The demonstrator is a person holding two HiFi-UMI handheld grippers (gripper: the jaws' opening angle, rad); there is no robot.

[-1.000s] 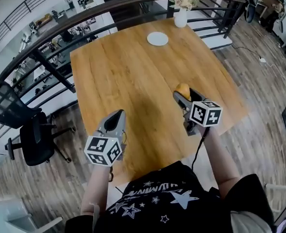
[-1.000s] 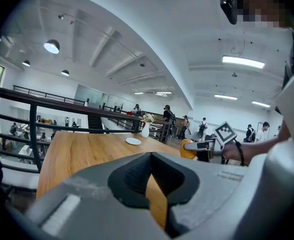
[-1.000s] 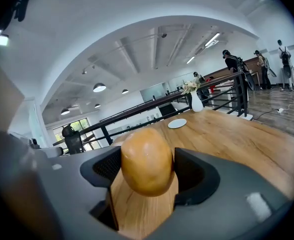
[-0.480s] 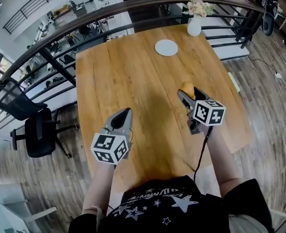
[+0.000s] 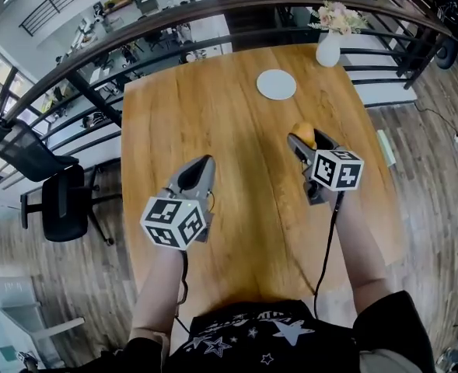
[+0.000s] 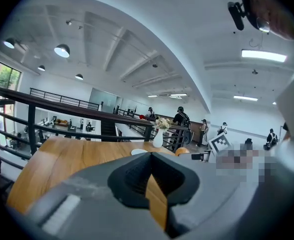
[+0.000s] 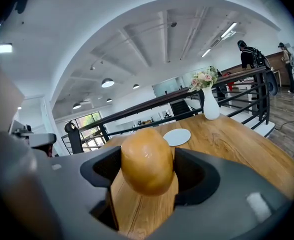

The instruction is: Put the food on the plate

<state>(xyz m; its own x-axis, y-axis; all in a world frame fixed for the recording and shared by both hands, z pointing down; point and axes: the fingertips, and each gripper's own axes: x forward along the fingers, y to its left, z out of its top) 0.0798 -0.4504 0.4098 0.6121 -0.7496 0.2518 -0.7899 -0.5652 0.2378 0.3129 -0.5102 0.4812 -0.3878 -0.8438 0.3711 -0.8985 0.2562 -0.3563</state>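
Colours I'm reading off the table

The table (image 5: 213, 123) is honey-brown grained wood. On it sit a plain white plate (image 5: 277, 85) and, at its far edge, a white vase (image 5: 328, 50) of pale pink flowers (image 5: 336, 15). The food (image 5: 302, 133) is golden-orange. My grey left gripper (image 5: 202, 165) and right gripper (image 5: 307, 141) carry cubes (image 5: 174, 224) with black-and-white square markers.

Plate (image 5: 277, 85) on table (image 5: 213, 138), vase (image 5: 328, 49) right of it

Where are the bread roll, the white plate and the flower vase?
bread roll (image 7: 147, 160), right gripper view, its rounded front.
white plate (image 5: 277, 85), head view, its bare middle.
flower vase (image 5: 328, 51), head view, its white body.
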